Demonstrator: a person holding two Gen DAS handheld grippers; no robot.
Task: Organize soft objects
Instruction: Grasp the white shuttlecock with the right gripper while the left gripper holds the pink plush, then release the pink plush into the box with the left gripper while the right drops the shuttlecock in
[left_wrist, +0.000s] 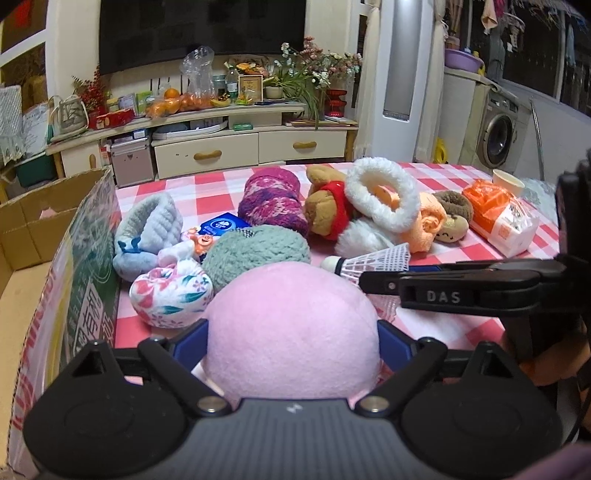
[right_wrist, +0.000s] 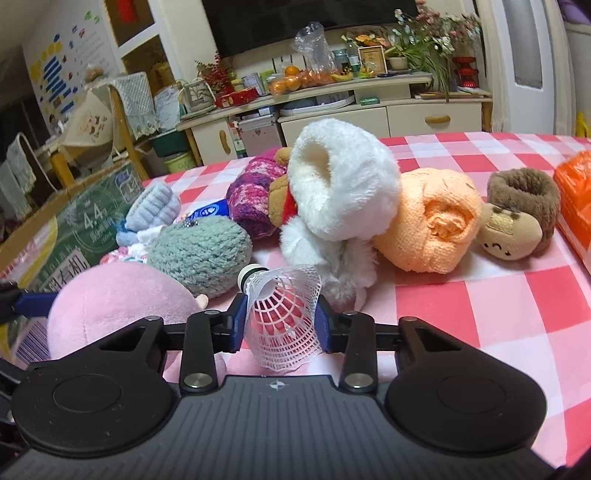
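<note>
Right wrist view is showing the right gripper (right_wrist: 282, 317) pinching the shuttlecock (right_wrist: 282, 314) while the left gripper (left_wrist: 293, 336) is apparently clamping the pink plush (left_wrist: 293, 328) beside the cardboard box (left_wrist: 22, 229), most soft items remaining unsorted.

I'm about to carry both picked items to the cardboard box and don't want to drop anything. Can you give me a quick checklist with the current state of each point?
1. Right tool closed on the shuttlecock: ok, both pads touch its mesh skirt.
2. Shuttlecock uncrushed: cannot tell, the skirt looks slightly squeezed.
3. Left tool gripping the pink plush: cannot tell, the plush fills the gap between the blue pads, but pressure isn't visible.
4. Cardboard box open and beside the left tool: ok.
5. Tools clear of each other: not ok, the right tool's finger lies just beyond the pink plush.
</note>
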